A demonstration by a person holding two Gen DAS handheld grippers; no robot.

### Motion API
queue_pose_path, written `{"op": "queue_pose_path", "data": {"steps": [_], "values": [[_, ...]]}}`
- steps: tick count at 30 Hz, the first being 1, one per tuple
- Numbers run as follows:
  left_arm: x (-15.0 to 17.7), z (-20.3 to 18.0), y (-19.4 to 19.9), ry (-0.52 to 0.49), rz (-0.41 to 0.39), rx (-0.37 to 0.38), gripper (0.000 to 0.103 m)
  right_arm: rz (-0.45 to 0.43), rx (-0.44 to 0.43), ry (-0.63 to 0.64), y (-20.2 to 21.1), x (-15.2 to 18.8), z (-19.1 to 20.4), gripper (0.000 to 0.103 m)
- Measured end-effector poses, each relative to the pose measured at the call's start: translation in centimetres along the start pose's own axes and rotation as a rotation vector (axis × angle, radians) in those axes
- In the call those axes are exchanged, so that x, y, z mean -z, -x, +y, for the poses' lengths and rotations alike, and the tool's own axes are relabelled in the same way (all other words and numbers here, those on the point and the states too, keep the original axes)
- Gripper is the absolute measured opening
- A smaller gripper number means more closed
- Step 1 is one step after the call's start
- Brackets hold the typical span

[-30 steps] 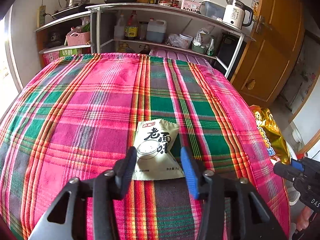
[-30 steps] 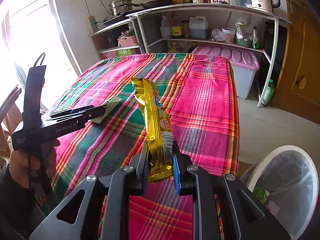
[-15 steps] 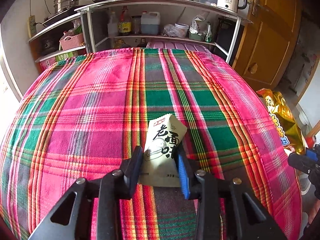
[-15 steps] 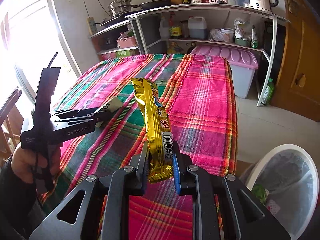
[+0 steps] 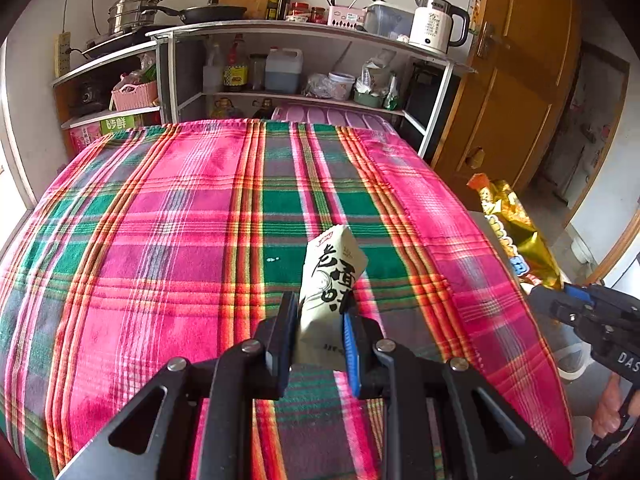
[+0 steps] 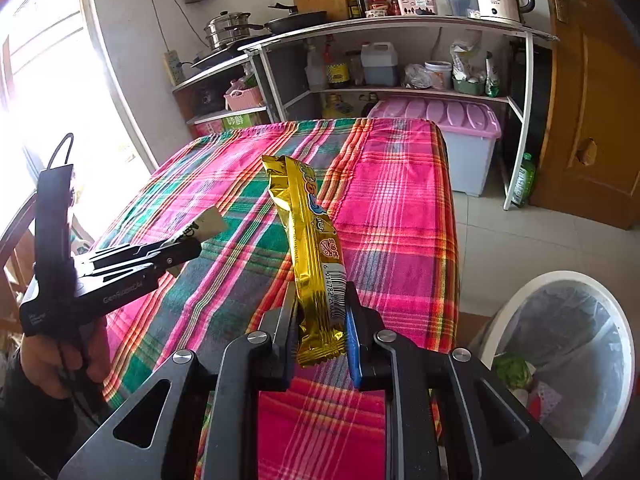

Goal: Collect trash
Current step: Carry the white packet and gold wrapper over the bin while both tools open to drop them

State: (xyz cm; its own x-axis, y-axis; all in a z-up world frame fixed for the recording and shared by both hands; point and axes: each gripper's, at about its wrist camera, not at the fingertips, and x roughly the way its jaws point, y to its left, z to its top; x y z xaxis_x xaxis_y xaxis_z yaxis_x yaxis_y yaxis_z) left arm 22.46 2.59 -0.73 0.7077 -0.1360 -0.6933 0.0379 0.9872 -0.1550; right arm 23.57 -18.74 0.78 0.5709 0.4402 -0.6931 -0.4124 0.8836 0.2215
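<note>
A white snack packet point(image 5: 334, 272) with black characters stands up between the pads of my left gripper point(image 5: 320, 310), lifted off the plaid tablecloth point(image 5: 160, 220). The jaws are closing and press on its lower half. In the right wrist view the left gripper point(image 6: 188, 246) is at the left, with the packet point(image 6: 210, 224) sticking out past its tips. My right gripper point(image 6: 320, 304) is shut on a long gold snack wrapper point(image 6: 308, 232), held upright over the table's near right corner. The gold wrapper point(image 5: 512, 236) also shows at the right in the left wrist view.
A white trash bin point(image 6: 516, 308) with a dark liner and some rubbish inside stands on the floor right of the table. Behind the table are a shelf unit point(image 5: 304, 32) with a kettle and pots, a purple-lidded box point(image 6: 460, 120) and a wooden door point(image 6: 592, 100).
The left jaws have closed in on the white packet, which lay flat on the cloth and now stands lifted between the pads. The right gripper has kept still with the gold wrapper.
</note>
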Motion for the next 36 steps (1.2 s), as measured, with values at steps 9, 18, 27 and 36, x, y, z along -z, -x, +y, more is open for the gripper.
{"op": "queue_pose_path", "data": {"steps": [9, 18, 27, 36], "values": [[0.5, -2.9, 3.5, -0.025, -0.067, 0.094, 0.023, -0.031, 0.011, -0.038, 2.2, 1.3, -0.2, 0.021], [0.7, -6.5, 3.6, -0.070, -0.066, 0.154, 0.023, -0.066, 0.056, -0.108, 4.8, 2.7, -2.4, 0.020], [0.4, -11.7, 2.0, -0.125, -0.044, 0.238, 0.023, -0.102, 0.133, -0.195, 8.0, 4.7, -6.5, 0.020], [0.4, -17.6, -0.6, -0.186, 0.003, 0.319, 0.023, -0.132, 0.252, -0.293, 10.3, 6.6, -11.2, 0.021]]}}
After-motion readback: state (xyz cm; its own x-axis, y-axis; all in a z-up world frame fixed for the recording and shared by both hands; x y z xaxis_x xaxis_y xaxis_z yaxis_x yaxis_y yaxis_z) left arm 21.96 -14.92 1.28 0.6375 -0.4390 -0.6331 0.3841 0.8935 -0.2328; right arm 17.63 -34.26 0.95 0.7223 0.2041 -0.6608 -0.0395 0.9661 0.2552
